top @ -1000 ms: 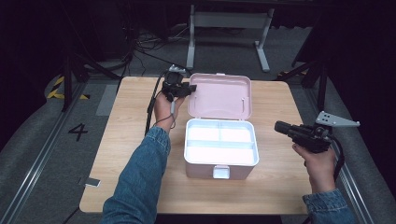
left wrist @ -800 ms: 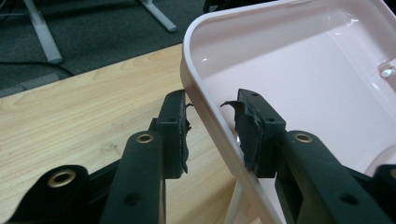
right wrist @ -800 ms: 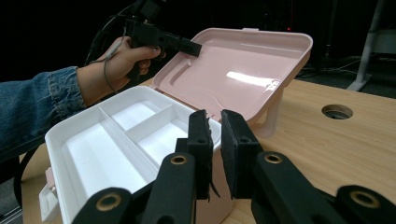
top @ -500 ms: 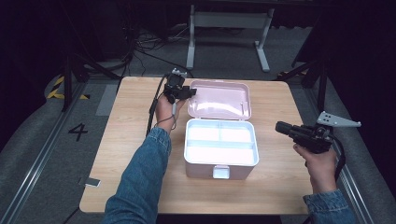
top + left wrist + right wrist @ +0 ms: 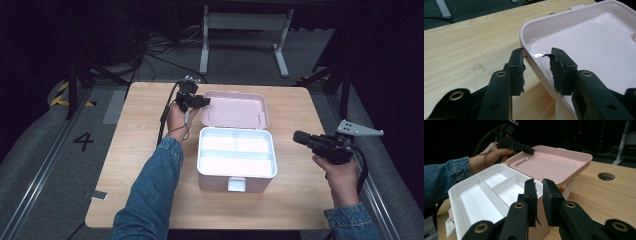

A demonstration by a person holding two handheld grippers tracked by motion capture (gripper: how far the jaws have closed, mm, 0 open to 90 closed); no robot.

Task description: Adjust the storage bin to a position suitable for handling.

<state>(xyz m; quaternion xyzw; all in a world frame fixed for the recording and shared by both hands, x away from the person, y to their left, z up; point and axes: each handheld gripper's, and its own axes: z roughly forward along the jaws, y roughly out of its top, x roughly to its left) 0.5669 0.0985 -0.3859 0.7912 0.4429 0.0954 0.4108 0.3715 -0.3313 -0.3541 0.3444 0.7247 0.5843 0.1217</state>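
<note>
Straddling the rim of the pink lid point(image 5: 584, 42), the left gripper point(image 5: 537, 68) has one pad outside the lid's wall and the other inside over its glossy hollow; the outer pad sits right at the wall, while a narrow gap shows between the inner pad and the rim, so the jaws stand narrow around the edge without clearly pinching it. In the high view this left gripper point(image 5: 196, 101) sits just above the centre of the frame, at the upper left corner of the lid point(image 5: 235, 109), with its cable hanging down past the left hand point(image 5: 178, 117) and a denim sleeve point(image 5: 150, 192) running to the bottom edge.

The lid lies swung back, hinged to the white box point(image 5: 236, 159), which stands open in the middle of the tabletop point(image 5: 135, 165). Dividers split the box into two small compartments at the back and one long compartment at the front, and a latch tab shows on its front wall.

The right gripper point(image 5: 538, 202) has its jaws drawn close together with a thin slit between the pads and nothing in them; they hang just short of the box's near corner point(image 5: 537, 186). In the high view the right gripper point(image 5: 300, 137) hovers at the right of the frame, beside the box and apart from it, held in the right hand point(image 5: 340, 172).
</note>
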